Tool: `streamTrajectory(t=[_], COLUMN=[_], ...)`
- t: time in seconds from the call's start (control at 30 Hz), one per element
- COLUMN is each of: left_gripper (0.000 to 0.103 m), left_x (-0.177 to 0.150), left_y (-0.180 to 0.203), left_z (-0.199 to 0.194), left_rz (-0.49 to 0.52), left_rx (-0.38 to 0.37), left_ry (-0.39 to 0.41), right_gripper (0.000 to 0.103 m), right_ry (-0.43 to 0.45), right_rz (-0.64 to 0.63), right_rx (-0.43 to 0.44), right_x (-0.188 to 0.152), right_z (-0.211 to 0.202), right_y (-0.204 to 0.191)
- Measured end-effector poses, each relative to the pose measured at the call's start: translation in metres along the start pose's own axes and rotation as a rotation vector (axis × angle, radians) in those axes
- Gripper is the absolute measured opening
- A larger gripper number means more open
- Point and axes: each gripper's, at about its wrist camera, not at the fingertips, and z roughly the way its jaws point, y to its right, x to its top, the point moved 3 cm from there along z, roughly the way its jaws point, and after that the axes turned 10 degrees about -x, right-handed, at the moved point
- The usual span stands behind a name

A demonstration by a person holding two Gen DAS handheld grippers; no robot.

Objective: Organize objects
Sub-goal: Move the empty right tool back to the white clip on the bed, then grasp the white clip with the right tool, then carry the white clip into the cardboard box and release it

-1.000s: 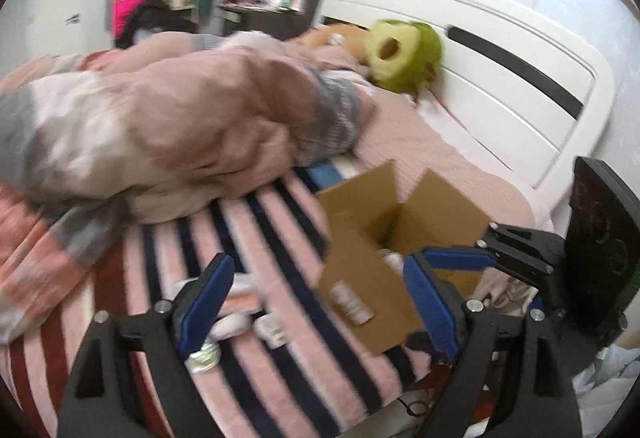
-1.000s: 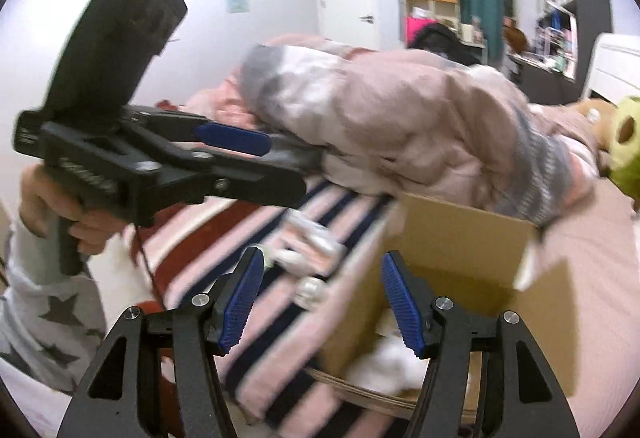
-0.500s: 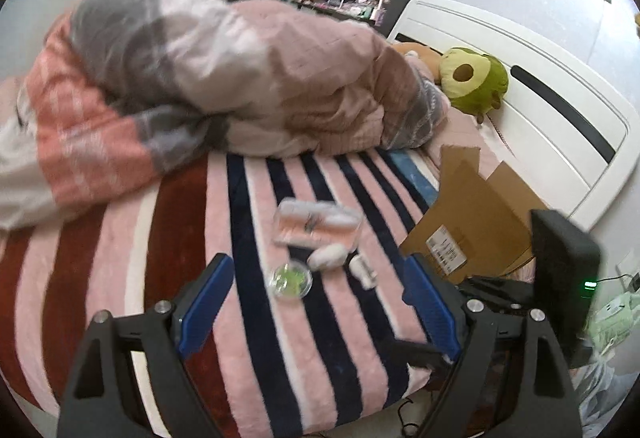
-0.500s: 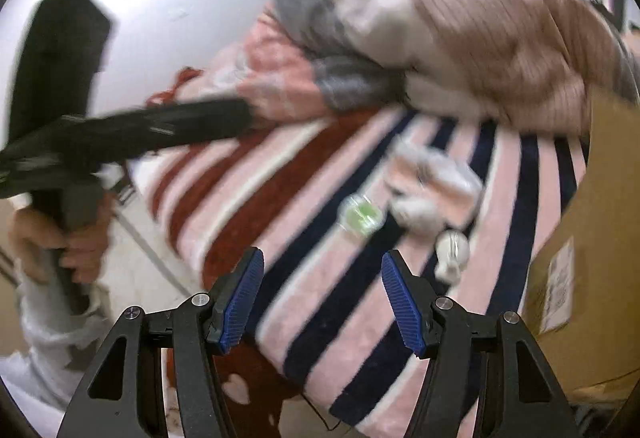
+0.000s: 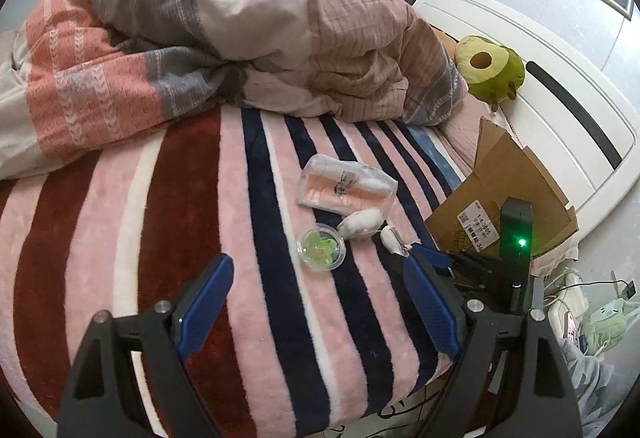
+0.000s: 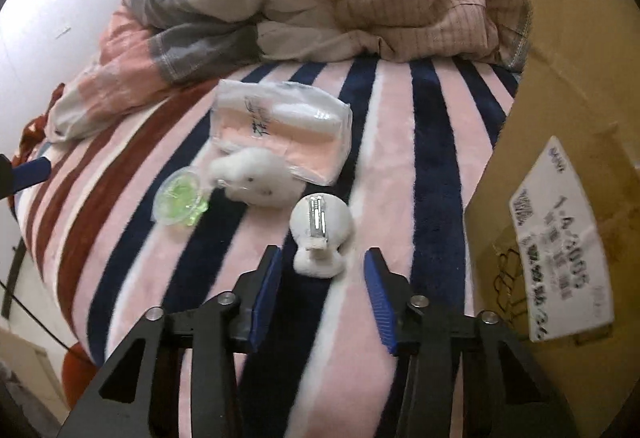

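Four small things lie together on the striped blanket [image 5: 248, 238]. One is a white hair clip [image 6: 321, 234], round-bodied with a metal clasp along its top and a small lobed end toward the camera. One is a fluffy white plush [image 6: 256, 177], touching a clear pouch [image 6: 284, 125] with black writing and white and pink contents. One is a clear round tub [image 6: 180, 199] of bright green bits, at the plush's 9 o'clock.

In the right wrist view the clip sits at 12 o'clock from the right gripper [image 6: 322, 298], just ahead of the blue pads [image 6: 382, 298]. The jaws are closing; they are apart, with nothing pressed between them.

The left gripper [image 5: 316, 310] hangs released, its jaws wide and empty, the tub at its 12 o'clock.

One cardboard box [image 6: 560, 157] with a white label stands at 3 o'clock from the clip. One heaped duvet [image 5: 224, 25] lies at 12 o'clock, one green plush toy [image 5: 490, 67] at 2 o'clock by the headboard.
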Motion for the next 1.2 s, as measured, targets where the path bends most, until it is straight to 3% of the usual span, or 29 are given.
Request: streamTrajectory(t=[0.13, 0.23, 0.5, 0.8, 1.03, 1.2], left_gripper=[0.085, 0.085, 0.085, 0.084, 0.06, 0.045], left_x=[0.001, 0.0, 0.003, 0.01, 0.011, 0.012], left_y=[-0.005, -0.006, 0.003, 0.035, 0.058, 0.072], left_z=[0.003, 0.004, 0.005, 0.005, 0.004, -0.002], left_rz=[-0.01, -0.012, 0.003, 0.07, 0.081, 0.086], left_rx=[-0.002, -0.004, -0.013, -0.101, -0.185, -0.217], left_ry=[-0.006, -0.012, -0.027, -0.049, -0.062, -0.054], right_gripper=[0.034, 0.021, 0.018, 0.018, 0.018, 0.018], right_ry=[0.009, 0.01, 0.038, 0.117, 0.205, 0.239], right_rz=[-0.022, -0.034, -0.07, -0.208, -0.36, -0.395], right_rx=[-0.015, -0.023, 0.0, 0.167, 0.263, 0.316], right_x=[0.0, 0.001, 0.005, 0.011, 0.014, 0.022], right_z=[0.005, 0.009, -0.005, -0.058, -0.102, -0.125], right_y=[-0.003, -0.005, -0.013, -0.043, -0.069, -0.068])
